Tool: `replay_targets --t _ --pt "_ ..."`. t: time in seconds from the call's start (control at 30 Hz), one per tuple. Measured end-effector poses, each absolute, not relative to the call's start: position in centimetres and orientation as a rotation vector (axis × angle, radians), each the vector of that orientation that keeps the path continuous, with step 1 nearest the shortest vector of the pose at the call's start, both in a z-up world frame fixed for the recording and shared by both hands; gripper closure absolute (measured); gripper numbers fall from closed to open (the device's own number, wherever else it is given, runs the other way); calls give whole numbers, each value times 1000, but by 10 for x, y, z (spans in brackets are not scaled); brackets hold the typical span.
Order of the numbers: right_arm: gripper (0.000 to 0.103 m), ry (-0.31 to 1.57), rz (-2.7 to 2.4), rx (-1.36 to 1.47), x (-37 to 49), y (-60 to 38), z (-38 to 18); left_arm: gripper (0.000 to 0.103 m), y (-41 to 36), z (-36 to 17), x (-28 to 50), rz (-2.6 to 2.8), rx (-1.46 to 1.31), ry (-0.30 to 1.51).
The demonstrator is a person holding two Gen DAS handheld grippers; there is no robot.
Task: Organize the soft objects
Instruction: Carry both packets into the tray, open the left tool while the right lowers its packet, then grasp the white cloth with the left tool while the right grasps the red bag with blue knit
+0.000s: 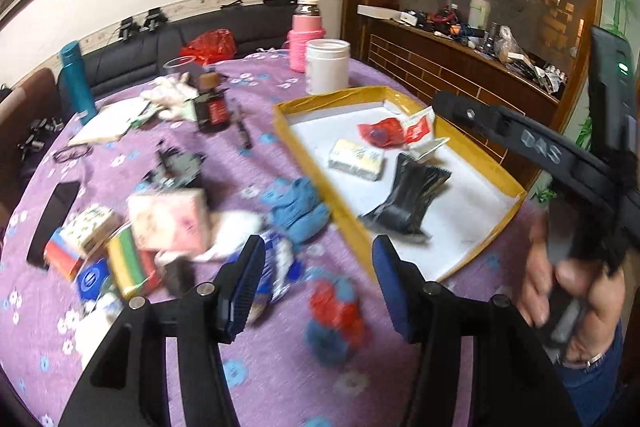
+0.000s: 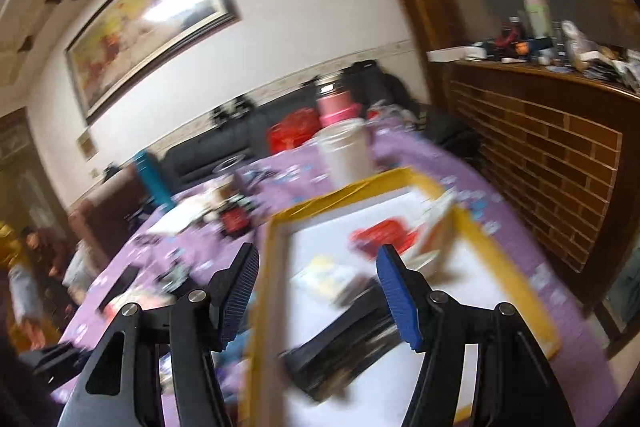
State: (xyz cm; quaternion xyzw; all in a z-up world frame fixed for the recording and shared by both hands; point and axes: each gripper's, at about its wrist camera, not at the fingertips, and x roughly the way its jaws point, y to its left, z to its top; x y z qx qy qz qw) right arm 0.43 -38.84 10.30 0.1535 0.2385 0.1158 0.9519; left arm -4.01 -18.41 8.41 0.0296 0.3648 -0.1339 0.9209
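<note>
both my left fingers and my right fingers hang apart and empty over the worktop, and the blue cloth just beside the yellow tray looks light and floppy, so i'd pinch a bunched fold mid-heap.

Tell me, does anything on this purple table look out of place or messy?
Yes. Soft things lie jumbled outside the yellow-rimmed tray: a blue cloth against its near edge, a white cloth, and a pink packet tipped on a heap of boxes. Inside the tray, a black pouch lies crumpled. Nothing looks spilled or broken.
</note>
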Motion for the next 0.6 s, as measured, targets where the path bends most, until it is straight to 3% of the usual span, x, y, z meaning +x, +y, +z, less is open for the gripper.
replay_targets --t 0.23,0.3,0.47,0.6 --pt "36 525 382 275 -20 -334 91 46 -104 69 -70 -138 5 750" --pt "36 548 406 265 -21 -322 86 42 -72 63 -76 -61 -29 762" --pt "36 597 441 253 -26 -307 77 19 -17 40 -83 93 -63 811" --pt "36 646 470 184 -33 -287 66 19 -9 19 -74 74 -83 872"
